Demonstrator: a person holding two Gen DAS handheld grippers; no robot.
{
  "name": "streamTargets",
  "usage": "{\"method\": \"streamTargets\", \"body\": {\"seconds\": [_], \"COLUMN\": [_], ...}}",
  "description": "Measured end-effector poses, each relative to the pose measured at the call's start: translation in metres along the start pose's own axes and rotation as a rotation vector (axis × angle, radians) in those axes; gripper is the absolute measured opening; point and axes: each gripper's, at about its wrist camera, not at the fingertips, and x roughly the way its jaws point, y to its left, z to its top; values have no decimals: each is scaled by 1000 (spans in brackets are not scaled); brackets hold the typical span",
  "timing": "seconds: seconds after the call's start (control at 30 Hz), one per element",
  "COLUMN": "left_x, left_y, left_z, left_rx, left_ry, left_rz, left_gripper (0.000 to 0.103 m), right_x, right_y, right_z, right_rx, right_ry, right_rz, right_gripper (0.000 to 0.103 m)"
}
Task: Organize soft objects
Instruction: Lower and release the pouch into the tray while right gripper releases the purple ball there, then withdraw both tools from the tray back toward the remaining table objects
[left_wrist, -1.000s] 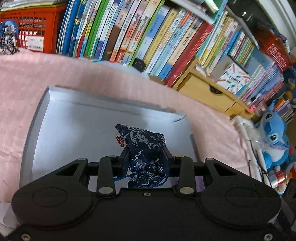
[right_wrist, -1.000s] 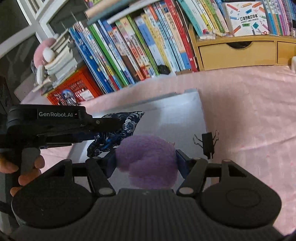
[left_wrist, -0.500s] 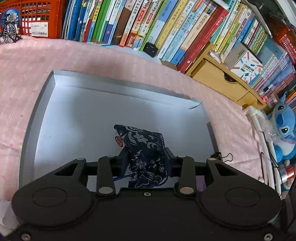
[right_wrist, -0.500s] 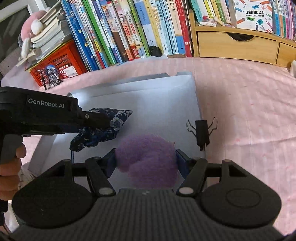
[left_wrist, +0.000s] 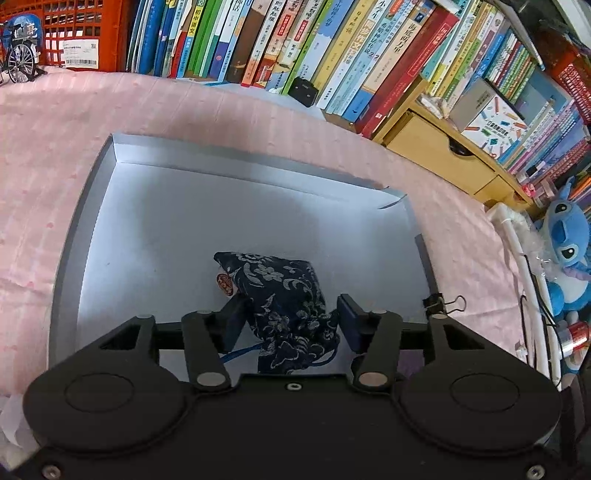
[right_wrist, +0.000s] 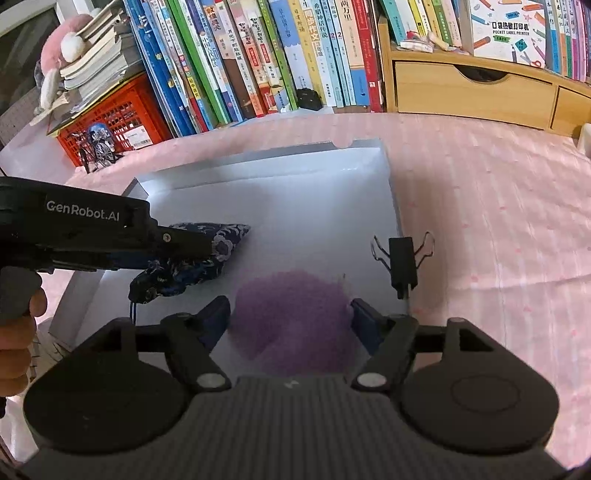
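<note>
Left wrist view: navy floral pouch (left_wrist: 280, 295) lying in grey tray (left_wrist: 155, 229), left gripper (left_wrist: 291, 317) just opened, pads clear.
Right wrist view only: purple plush ball (right_wrist: 291, 317), blurred, between just-opened right gripper (right_wrist: 290, 319) pads; contact hard to judge.

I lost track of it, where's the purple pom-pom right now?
In the right wrist view, the purple pom-pom lies in the grey tray, between the right gripper's parted fingers, right of the navy floral pouch.
</note>
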Motion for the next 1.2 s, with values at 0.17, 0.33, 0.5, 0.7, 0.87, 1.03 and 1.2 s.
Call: {"method": "streamTargets", "body": {"seconds": [0.17, 0.33, 0.5, 0.7, 0.87, 1.03, 1.2], "left_x": [-19, -41, -63, -92, -114, -134, -149], "left_y": [-4, -11, -17, -24, -28, -33, -33], "left_z": [2, 0, -12, -34, -55, -78, -100], "left_rx": [23, 67, 109, 157, 202, 264, 306], "left_ry": [-41, -88, -134, -168, -208, -247, -279], "left_rz": [-9, -26, -47, -102, -139, -147, -160], "left_gripper": [68, 74, 78, 78, 80, 82, 84], "right_x": [-10, -24, -47, -76, -100, -124, -139], "right_y": [3, 3, 4, 11, 18, 27, 35], "right_z": [2, 5, 4, -4, -14, -26, -40], "right_rx": [-18, -17, -35, -66, -100, -140, -171], "right_ry": [-23, -56, -115, -183, -242, -307, -348], "right_rz": [-3, 0, -3, -26, -43, -54, -56], "right_gripper": [90, 92, 95, 97, 98, 100, 101]}}
